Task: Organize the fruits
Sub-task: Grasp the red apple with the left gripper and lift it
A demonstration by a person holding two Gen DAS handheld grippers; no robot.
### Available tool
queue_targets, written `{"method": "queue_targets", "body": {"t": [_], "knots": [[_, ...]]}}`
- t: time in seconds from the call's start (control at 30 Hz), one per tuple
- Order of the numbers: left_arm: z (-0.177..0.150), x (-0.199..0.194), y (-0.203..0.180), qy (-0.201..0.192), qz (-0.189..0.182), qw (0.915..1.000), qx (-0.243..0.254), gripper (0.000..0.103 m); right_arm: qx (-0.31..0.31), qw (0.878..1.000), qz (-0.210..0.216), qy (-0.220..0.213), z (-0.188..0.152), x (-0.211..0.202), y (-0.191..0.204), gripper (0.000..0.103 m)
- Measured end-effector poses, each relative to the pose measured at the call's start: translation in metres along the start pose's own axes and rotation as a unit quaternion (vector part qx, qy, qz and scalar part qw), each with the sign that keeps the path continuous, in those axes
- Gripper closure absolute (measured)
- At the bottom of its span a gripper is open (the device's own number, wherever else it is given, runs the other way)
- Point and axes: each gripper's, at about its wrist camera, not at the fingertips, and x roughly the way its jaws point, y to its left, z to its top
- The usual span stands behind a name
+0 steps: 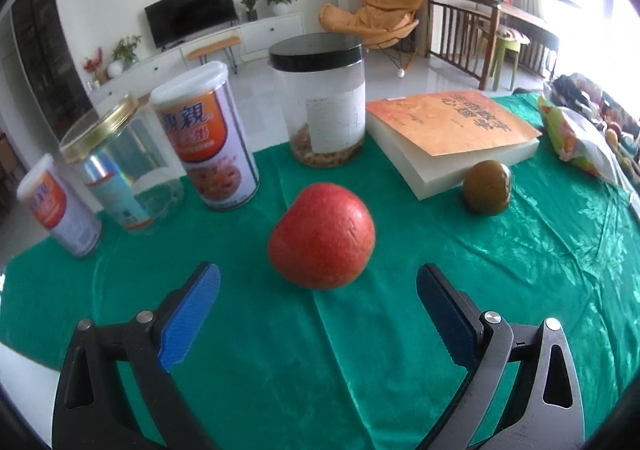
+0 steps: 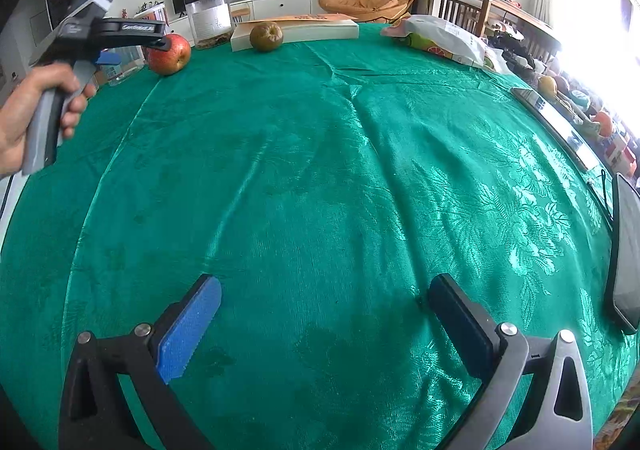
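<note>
L wrist cam sits near red apple [image 1: 322, 236]; R cam farther back, both share apple, book [image 2: 298, 30].

I observe a red apple [image 1: 322, 235] resting on the green cloth, skin slightly wrinkled. A brownish-green, shrivelled fruit [image 1: 487, 187] lies well apart, touching the book's near edge.

The left claw [image 1: 318, 282] hangs wide open above the green-clothed desk [image 1: 440, 330], its blue pads [image 1: 192, 314] spread apart with nothing between them. Just ahead lies a red apple [image 1: 322, 236], resting on the cloth. Further right sits a brownish-green fruit [image 1: 487, 187], just beside the corner of an orange-covered book [image 1: 452, 130]. Behind the apple stand a black-lidded clear jar [image 1: 320, 98], a labelled canister [image 1: 208, 138], a gold-lidded glass jar [image 1: 120, 170] and a second labelled canister [image 1: 60, 206].
</note>
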Motion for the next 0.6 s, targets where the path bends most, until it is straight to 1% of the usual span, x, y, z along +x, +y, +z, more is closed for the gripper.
{"method": "queue_targets", "body": {"t": [0.07,0.13,0.17,0.2,0.23,0.27,0.33,0.4,0.47,0.5,0.57,0.6], "knots": [[0.008,0.017,-0.012,0.013,0.016,0.9989,0.043,0.004,-0.002,1.000,0.002,0.000,0.001,0.000,0.000,0.000],[0.010,0.028,-0.021,0.019,0.035,0.9959,0.081,0.004,-0.003,1.000,0.003,0.000,0.001,0.000,0.000,0.000],[0.009,0.032,-0.023,0.020,0.037,0.9947,0.094,0.007,-0.003,1.000,0.003,0.000,0.001,0.000,0.000,0.000],[0.007,0.033,-0.024,0.020,0.034,0.9942,0.100,0.026,-0.003,1.000,0.003,0.000,0.001,0.000,0.000,0.000],[0.006,0.034,-0.023,0.019,0.059,0.9928,0.102,0.038,-0.003,1.000,0.003,0.000,0.001,0.000,0.000,0.000],[0.005,0.032,-0.019,0.019,0.056,0.9939,0.093,0.039,-0.003,1.000,0.003,0.000,0.001,0.000,0.000,0.000],[0.002,0.027,-0.006,0.026,0.039,0.9971,0.060,0.040,-0.003,1.000,0.004,0.000,0.001,0.000,0.000,0.000],[-0.004,0.014,0.005,0.027,0.029,0.9986,0.034,0.040,-0.003,1.000,0.004,0.000,0.001,0.000,0.001,0.000],[-0.015,-0.007,0.016,0.029,-0.006,0.9995,-0.004,0.041,-0.003,1.000,0.004,0.000,0.001,0.000,0.000,0.000],[-0.022,-0.021,0.023,0.033,-0.027,0.9987,-0.027,0.041,-0.003,1.000,0.004,0.000,0.001,0.000,0.000,0.000],[-0.039,-0.050,0.037,0.039,-0.073,0.9937,-0.075,0.041,-0.003,1.000,0.004,0.000,0.001,0.000,0.001,0.000],[-0.050,-0.065,0.044,0.044,-0.101,0.9887,-0.102,0.041,-0.003,1.000,0.004,0.000,0.001,0.000,0.000,0.000]]}}
